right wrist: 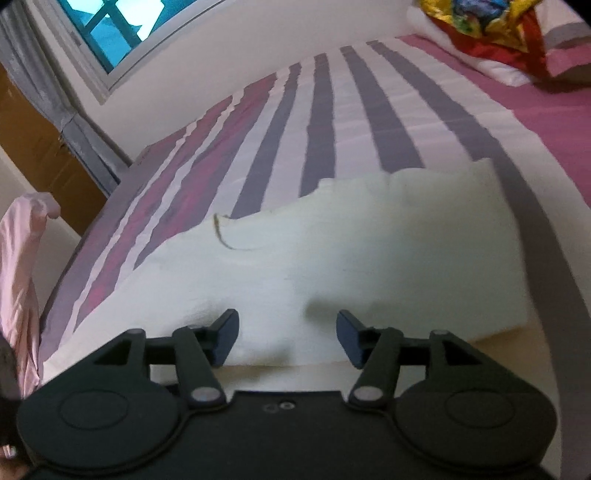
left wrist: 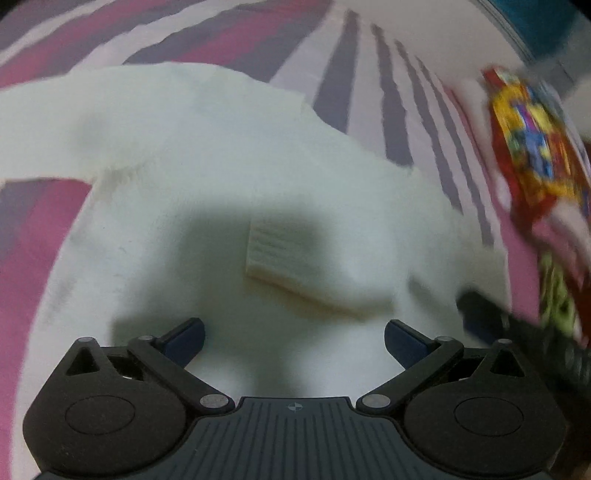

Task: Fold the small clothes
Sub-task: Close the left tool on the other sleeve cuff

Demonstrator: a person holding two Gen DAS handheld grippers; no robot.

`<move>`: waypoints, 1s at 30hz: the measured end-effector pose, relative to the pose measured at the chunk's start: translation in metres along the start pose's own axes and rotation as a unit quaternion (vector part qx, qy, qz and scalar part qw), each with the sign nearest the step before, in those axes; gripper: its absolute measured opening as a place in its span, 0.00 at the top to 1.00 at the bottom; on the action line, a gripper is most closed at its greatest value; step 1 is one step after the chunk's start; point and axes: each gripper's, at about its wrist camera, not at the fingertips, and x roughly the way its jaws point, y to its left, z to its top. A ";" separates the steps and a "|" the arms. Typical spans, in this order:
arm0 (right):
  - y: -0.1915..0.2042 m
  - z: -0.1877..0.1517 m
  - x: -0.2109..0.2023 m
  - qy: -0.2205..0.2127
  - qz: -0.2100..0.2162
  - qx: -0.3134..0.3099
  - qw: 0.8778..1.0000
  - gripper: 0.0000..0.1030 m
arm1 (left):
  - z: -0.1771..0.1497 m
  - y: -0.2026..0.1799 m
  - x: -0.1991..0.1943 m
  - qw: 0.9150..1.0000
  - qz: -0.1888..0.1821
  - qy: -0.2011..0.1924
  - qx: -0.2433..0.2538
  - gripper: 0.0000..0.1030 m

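Jaws of both grippers spread, white garment (left wrist: pixel 229 177) just ahead.

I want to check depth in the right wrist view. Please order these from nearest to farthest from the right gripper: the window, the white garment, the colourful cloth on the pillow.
1. White garment: directly ahead of the right gripper, on the striped bedsheet.
2. Colourful cloth: far right, on the pillow.
3. Window: far left, on the wall beyond the bed.

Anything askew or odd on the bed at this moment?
Mostly not. The white garment lies unevenly, its far edge ragged rather than squared, and a loose thread or stain shows near that edge. Both grippers are open, holding nothing.
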 end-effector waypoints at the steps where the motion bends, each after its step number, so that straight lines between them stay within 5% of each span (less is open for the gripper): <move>1: -0.003 0.000 -0.002 -0.003 -0.002 0.001 1.000 0.43 | 0.002 0.001 0.003 1.000 -0.007 -0.001 -0.013 0.00; 5: -0.014 0.002 -0.007 -0.012 -0.009 -0.001 1.000 0.42 | 0.005 0.005 0.011 0.997 -0.029 -0.015 -0.066 0.04; 7: -0.018 0.004 -0.010 -0.017 -0.010 0.000 1.000 0.40 | 0.005 0.005 0.016 0.995 -0.047 -0.013 -0.083 0.52; 10: -0.022 0.004 -0.011 -0.021 -0.010 0.001 1.000 0.39 | 0.003 0.011 0.031 0.991 -0.065 0.003 -0.120 0.54; 17: -0.030 0.001 -0.011 -0.017 -0.016 0.001 1.000 0.39 | 0.002 0.011 0.044 0.986 -0.077 -0.036 -0.141 0.54; 18: -0.031 0.001 -0.010 -0.017 -0.020 0.001 1.000 0.39 | 0.003 0.010 0.045 0.985 -0.078 -0.042 -0.146 0.62; 19: -0.032 0.002 -0.009 -0.017 -0.024 0.000 1.000 0.39 | 0.004 0.008 0.045 0.986 -0.070 -0.048 -0.144 0.92; 20: -0.032 0.002 -0.008 -0.017 -0.028 -0.002 0.999 0.39 | 0.007 0.010 0.046 0.987 -0.066 -0.046 -0.143 0.98; 23: -0.032 0.007 -0.004 -0.022 -0.046 -0.011 0.999 0.39 | 0.011 0.016 0.046 0.982 -0.072 -0.056 -0.163 0.98; 30: -0.030 0.019 0.006 -0.034 -0.067 -0.032 0.997 0.39 | 0.037 0.011 0.000 0.979 -0.091 -0.142 -0.118 0.98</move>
